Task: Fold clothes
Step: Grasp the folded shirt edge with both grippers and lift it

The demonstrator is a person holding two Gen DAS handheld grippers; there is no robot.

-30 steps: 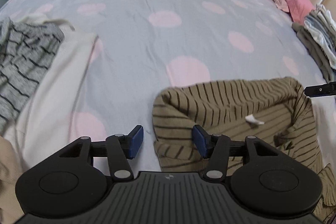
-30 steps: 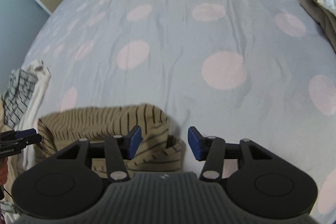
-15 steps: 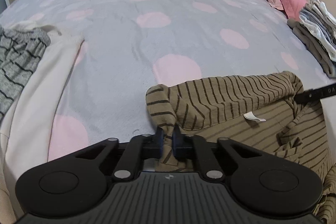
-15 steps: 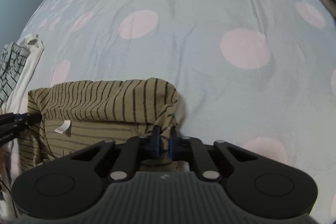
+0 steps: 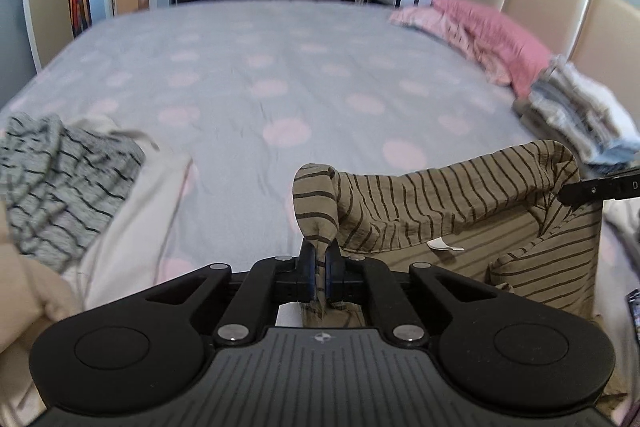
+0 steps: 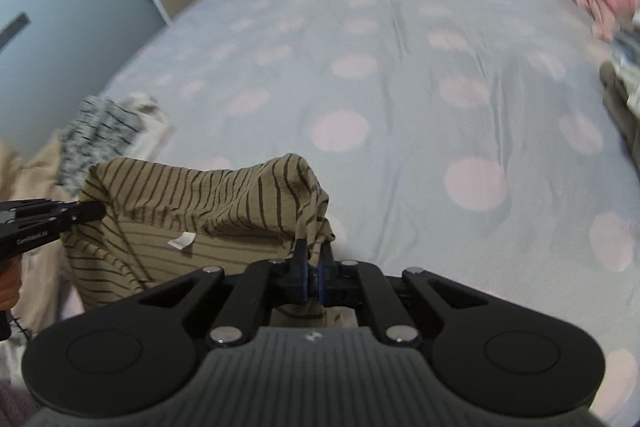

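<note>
An olive-tan striped garment hangs lifted above the bed, stretched between both grippers. My left gripper is shut on its left corner, cloth pinched between the blue pads. In the right wrist view my right gripper is shut on the garment's right corner. The right gripper's tip shows at the right edge of the left wrist view, and the left gripper's tip shows at the left edge of the right wrist view. A white label hangs on the inner side.
The bed has a grey cover with pink dots. A grey striped top on a cream garment lies at the left. A stack of folded clothes and pink pillows lie at the right by the headboard.
Both grippers went from open to shut on the striped garment's corners, then rose, lifting its upper edge off the bed. The views tilted up and now show the room.
</note>
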